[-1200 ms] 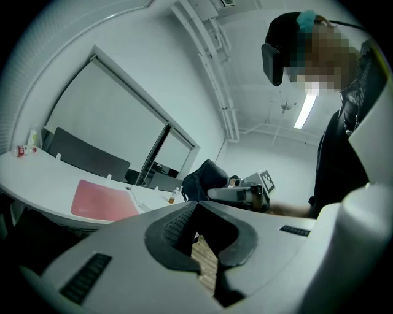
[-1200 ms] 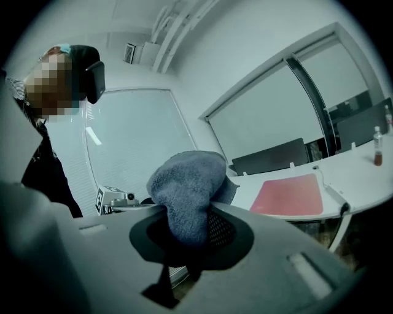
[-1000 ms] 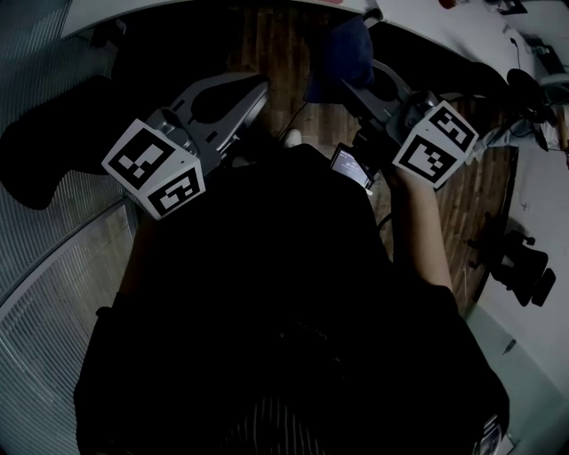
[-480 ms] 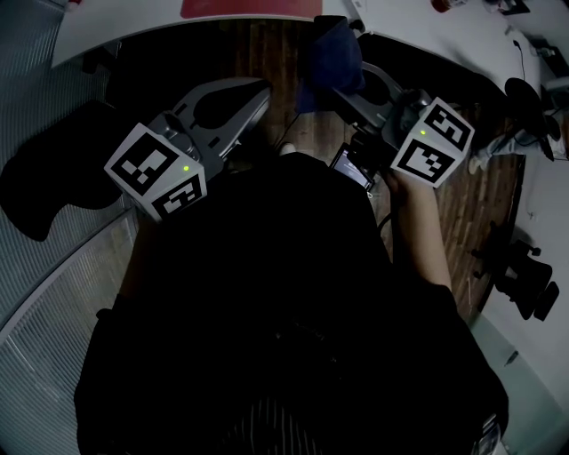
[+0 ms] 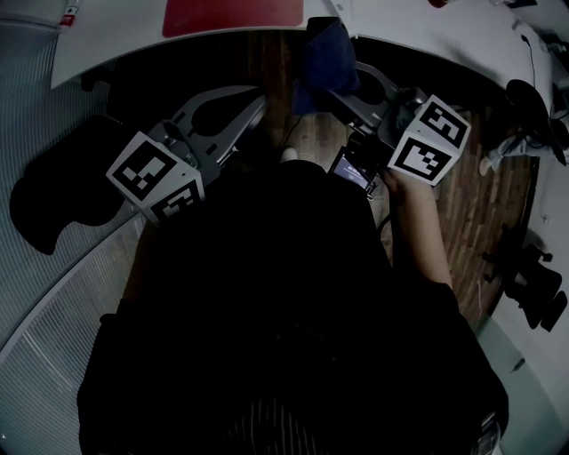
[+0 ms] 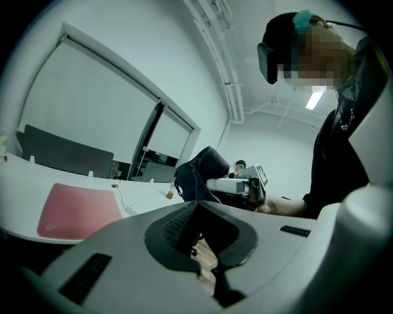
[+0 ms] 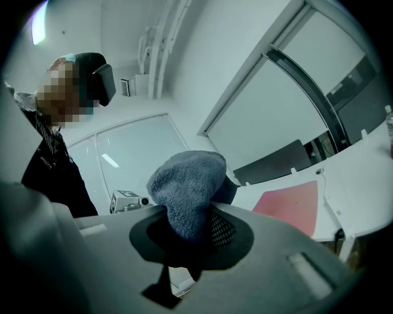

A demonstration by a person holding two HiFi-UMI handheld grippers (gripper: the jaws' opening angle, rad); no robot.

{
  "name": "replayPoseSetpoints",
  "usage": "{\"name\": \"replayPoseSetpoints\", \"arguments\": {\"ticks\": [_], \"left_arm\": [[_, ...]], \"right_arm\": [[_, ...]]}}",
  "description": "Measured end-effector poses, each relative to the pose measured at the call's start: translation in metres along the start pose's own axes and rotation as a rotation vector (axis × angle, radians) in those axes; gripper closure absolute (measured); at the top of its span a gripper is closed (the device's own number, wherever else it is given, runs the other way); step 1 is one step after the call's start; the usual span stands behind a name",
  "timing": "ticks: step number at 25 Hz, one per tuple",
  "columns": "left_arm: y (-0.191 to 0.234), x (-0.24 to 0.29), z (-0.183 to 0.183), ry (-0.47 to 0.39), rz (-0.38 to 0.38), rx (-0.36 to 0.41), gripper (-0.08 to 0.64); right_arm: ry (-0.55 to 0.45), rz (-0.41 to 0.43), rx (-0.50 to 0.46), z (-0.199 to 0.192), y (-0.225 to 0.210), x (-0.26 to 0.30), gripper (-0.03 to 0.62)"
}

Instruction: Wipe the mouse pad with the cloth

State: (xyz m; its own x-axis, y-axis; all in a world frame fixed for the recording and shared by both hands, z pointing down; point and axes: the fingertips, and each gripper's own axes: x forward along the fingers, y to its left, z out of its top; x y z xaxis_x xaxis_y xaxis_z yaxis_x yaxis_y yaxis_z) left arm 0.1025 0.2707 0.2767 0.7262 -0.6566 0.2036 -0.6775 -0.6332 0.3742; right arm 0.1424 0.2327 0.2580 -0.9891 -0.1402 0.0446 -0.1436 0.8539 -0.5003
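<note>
Clamping cloth (image 7: 184, 187), right gripper (image 5: 342, 87) fingers; left gripper (image 5: 254, 102) fingers together; red mouse pad (image 5: 233, 15) on white desk (image 5: 116, 37).

The floor (image 5: 467, 191) is brown wood. A long white table (image 5: 107, 40) curves around it. A black chair (image 5: 58, 191) stands near the table. Big windows (image 6: 92, 104) with dark frames sit in the white wall (image 6: 209, 86). A long light (image 6: 315, 100) shines on the ceiling.

Dim, underexposed head view, dark vignetted corners, strong fisheye bending at edges, cool bluish cast, ceiling strip-light glare
</note>
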Motion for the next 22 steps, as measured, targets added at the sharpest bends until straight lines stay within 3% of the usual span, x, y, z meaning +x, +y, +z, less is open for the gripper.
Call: {"name": "replayPoseSetpoints", "arguments": {"ticks": [4, 8, 15, 17, 22], "left_arm": [[0.006, 0.022, -0.017, 0.036, 0.002, -0.023, 0.557], [0.003, 0.040, -0.011, 0.088, -0.012, -0.023, 0.556], [0.007, 0.018, -0.031, 0.142, -0.075, -0.066, 0.555], [0.010, 0.017, -0.022, 0.150, -0.105, -0.075, 0.555], [0.028, 0.062, 0.011, 0.135, -0.203, -0.012, 0.555]], "right_arm": [[-0.020, -0.019, 0.023, -0.010, -0.025, -0.022, 0.526], [-0.043, -0.060, 0.049, -0.005, -0.045, -0.045, 0.526], [-0.042, -0.117, 0.106, -0.031, -0.034, -0.027, 0.526], [-0.041, -0.151, 0.106, -0.021, -0.034, -0.021, 0.526], [-0.076, -0.240, 0.063, 0.017, -0.063, -0.027, 0.526]]}}
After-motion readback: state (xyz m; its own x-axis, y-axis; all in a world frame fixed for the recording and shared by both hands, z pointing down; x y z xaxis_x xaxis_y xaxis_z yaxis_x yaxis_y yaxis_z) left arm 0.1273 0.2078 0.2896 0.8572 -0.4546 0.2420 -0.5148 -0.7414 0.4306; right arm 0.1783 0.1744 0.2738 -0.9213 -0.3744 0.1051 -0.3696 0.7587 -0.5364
